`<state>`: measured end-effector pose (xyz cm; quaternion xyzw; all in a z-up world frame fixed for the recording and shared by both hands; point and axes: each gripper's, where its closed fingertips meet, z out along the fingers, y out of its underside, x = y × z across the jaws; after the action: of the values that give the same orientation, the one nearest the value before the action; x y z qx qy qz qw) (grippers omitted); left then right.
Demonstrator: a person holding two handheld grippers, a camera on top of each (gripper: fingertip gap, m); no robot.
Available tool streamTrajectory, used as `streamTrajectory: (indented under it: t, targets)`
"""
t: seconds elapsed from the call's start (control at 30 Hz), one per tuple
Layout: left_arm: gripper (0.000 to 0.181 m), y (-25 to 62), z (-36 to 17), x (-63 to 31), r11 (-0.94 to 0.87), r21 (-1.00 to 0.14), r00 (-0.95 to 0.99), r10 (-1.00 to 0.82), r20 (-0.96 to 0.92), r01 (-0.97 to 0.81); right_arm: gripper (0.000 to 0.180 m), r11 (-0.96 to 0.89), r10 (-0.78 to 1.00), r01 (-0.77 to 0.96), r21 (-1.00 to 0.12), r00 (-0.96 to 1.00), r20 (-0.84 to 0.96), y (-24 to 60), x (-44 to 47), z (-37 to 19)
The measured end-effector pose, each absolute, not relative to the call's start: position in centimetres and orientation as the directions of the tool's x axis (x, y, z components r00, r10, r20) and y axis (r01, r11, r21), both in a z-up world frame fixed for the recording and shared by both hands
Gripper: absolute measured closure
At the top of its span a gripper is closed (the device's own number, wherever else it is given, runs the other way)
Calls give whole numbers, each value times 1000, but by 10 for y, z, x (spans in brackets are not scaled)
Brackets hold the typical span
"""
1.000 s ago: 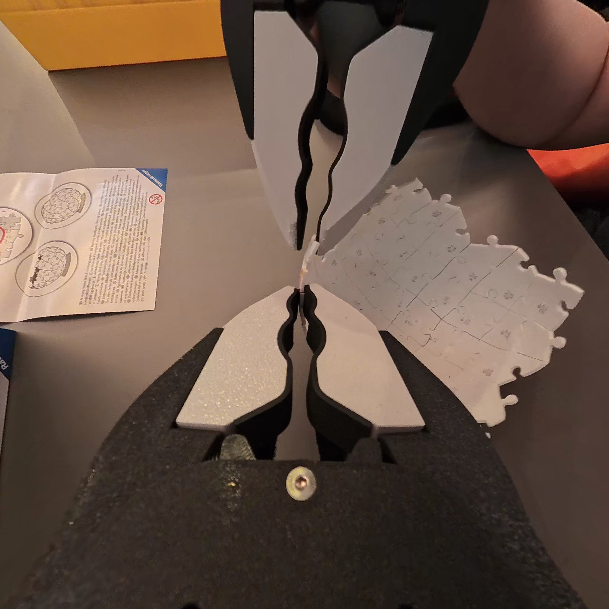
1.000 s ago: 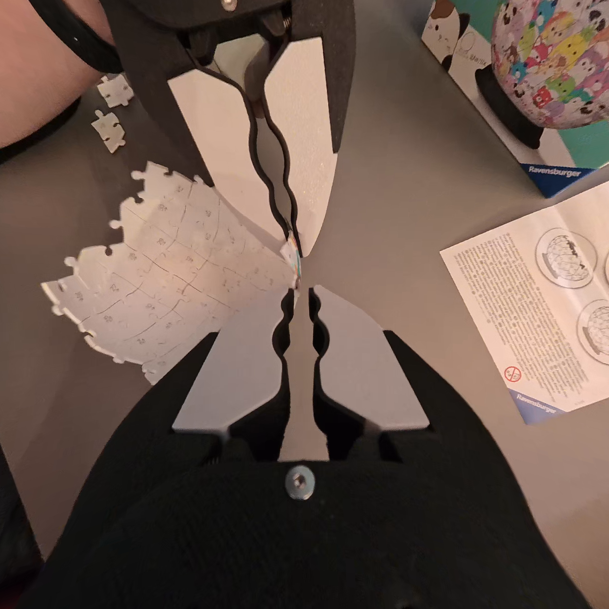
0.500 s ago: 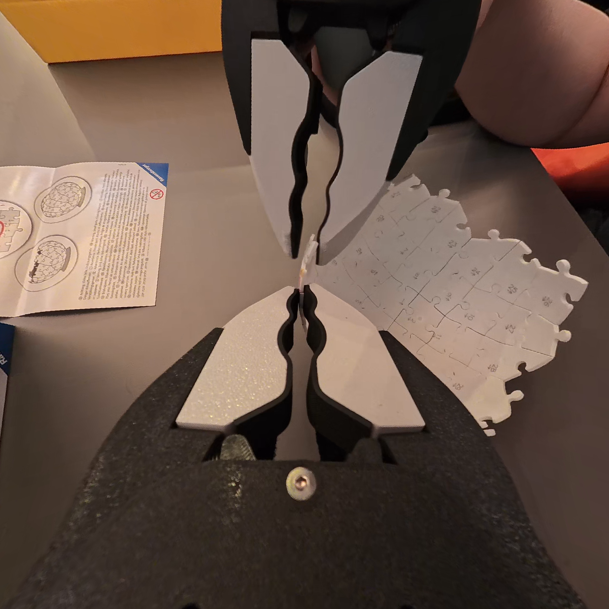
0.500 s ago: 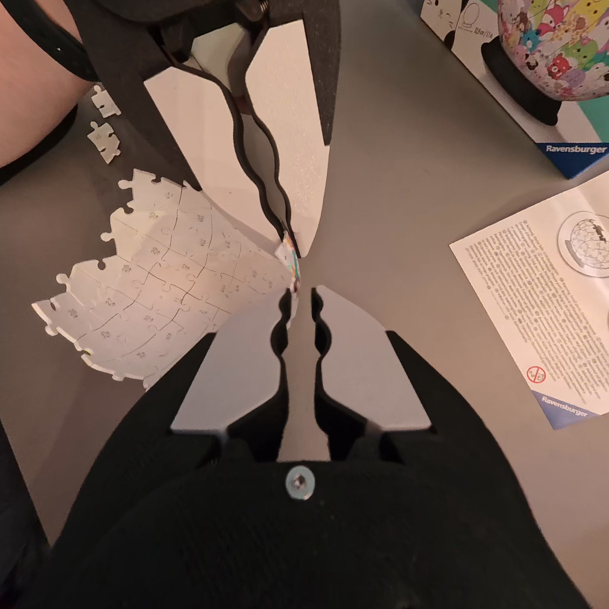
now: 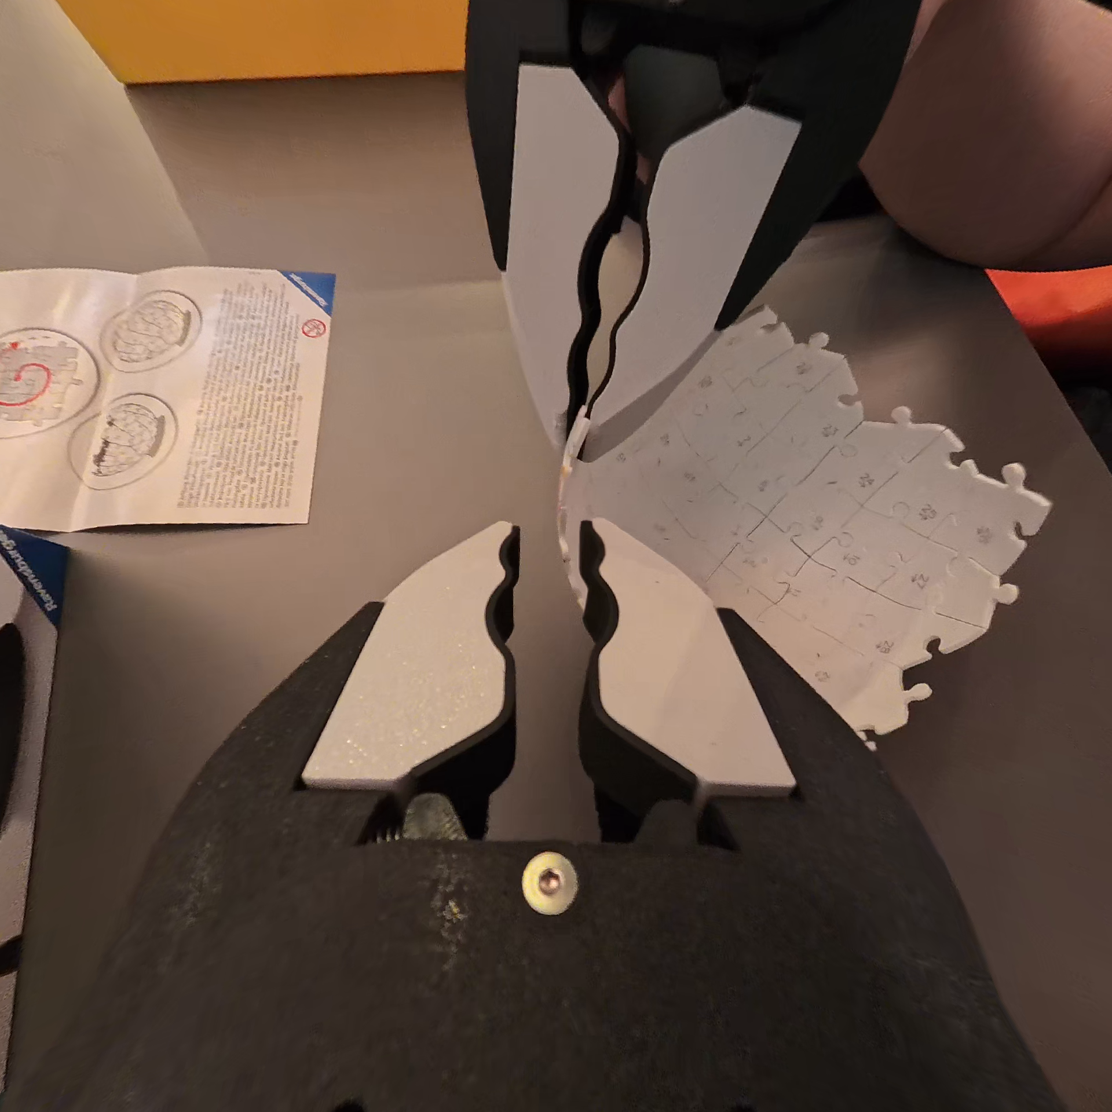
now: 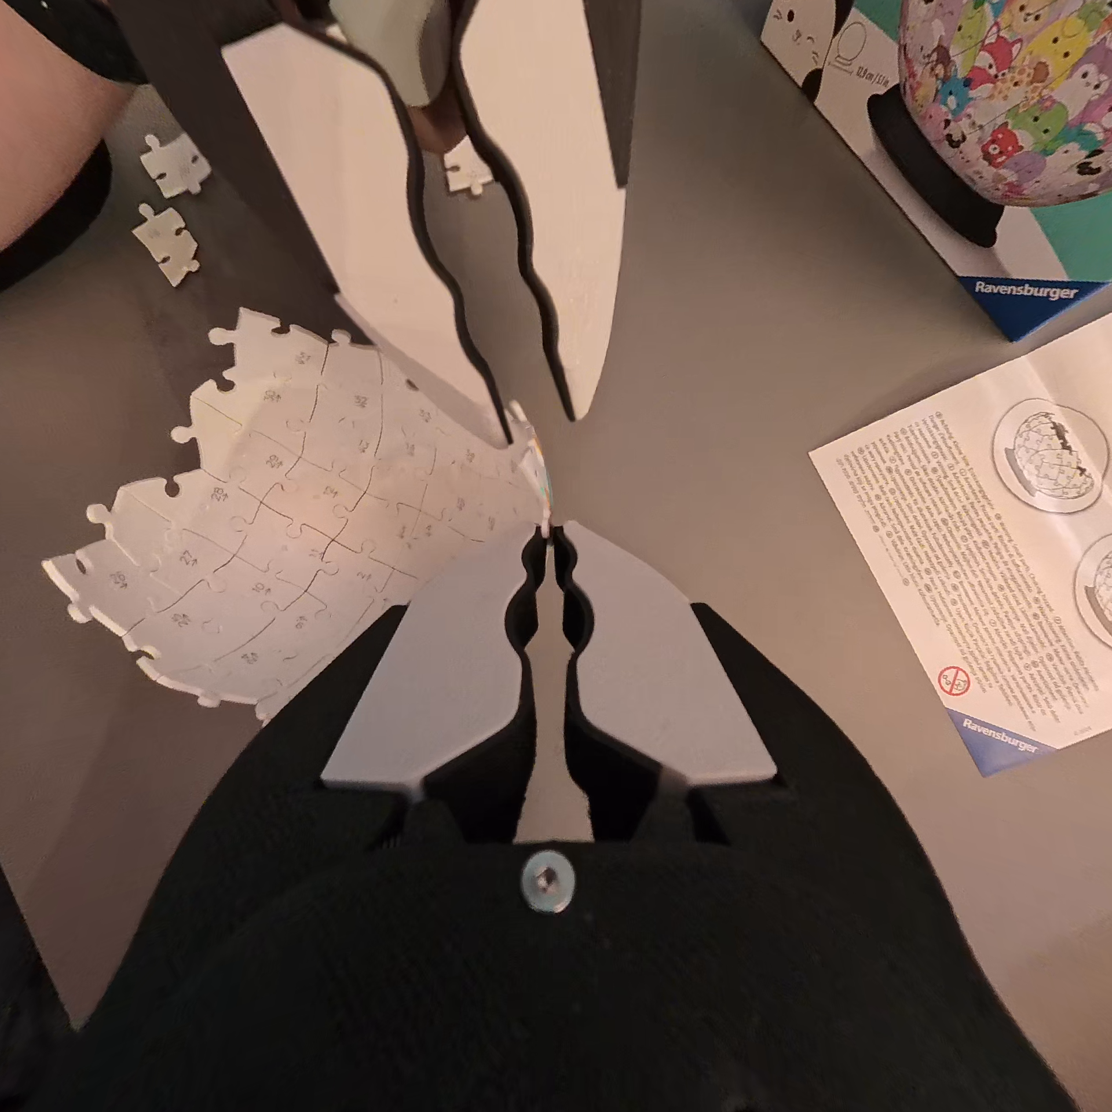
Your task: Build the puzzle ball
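Note:
The curved white section of joined puzzle pieces (image 5: 812, 529) shows its numbered back and hangs above the grey table. It also shows in the right wrist view (image 6: 271, 541). My right gripper (image 6: 549, 532) is shut on the section's near edge. In the left wrist view it comes down from the top (image 5: 576, 428). My left gripper (image 5: 546, 529) is open, with its right finger close beside the section's edge. In the right wrist view it (image 6: 537, 428) stands open opposite my right gripper, one fingertip by the section.
A folded instruction leaflet (image 5: 180, 397) lies on the table, also in the right wrist view (image 6: 975, 541). The puzzle box (image 6: 963, 120) stands behind it. Loose pieces (image 6: 174, 162) lie at the far left. A yellow box (image 5: 271, 36) and a person's arm (image 5: 993, 150) are behind. Both grippers' tips are close together, under 4 cm apart.
My left gripper has opened and let go of the section's edge. My right gripper has shut on that edge. The section has swung a little.

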<state>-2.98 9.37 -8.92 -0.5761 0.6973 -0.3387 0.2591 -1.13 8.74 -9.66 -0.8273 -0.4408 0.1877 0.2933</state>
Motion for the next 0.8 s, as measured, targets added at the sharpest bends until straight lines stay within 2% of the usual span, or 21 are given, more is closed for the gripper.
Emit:
streamTrajectory:
  t: [0.3, 0.53, 0.57, 0.63, 0.8]
  targets:
    - [179, 89, -89, -19, 147, -768, -212, -977, -15, -623, 176, -427, 841, 633, -646, 540, -27, 87, -10, -97]
    - [179, 88, -88, -20, 128, -779, -218, -976, 12, -614, 173, -423, 843, 634, -647, 537, -25, 87, -9, -97]
    - [177, 87, -88, -20, 124, -776, -216, -976, 16, -618, 171, -421, 842, 633, -650, 539, -21, 87, -8, -96]
    - [151, 90, -87, -23, 116, -765, -193, -981, 11, -633, 167, -411, 846, 618, -670, 533, -29, 86, -8, -90]
    - [154, 100, -52, -29, 80, -835, -125, -992, -14, -544, 165, -336, 840, 502, -797, 542, -13, 91, -1, -54]
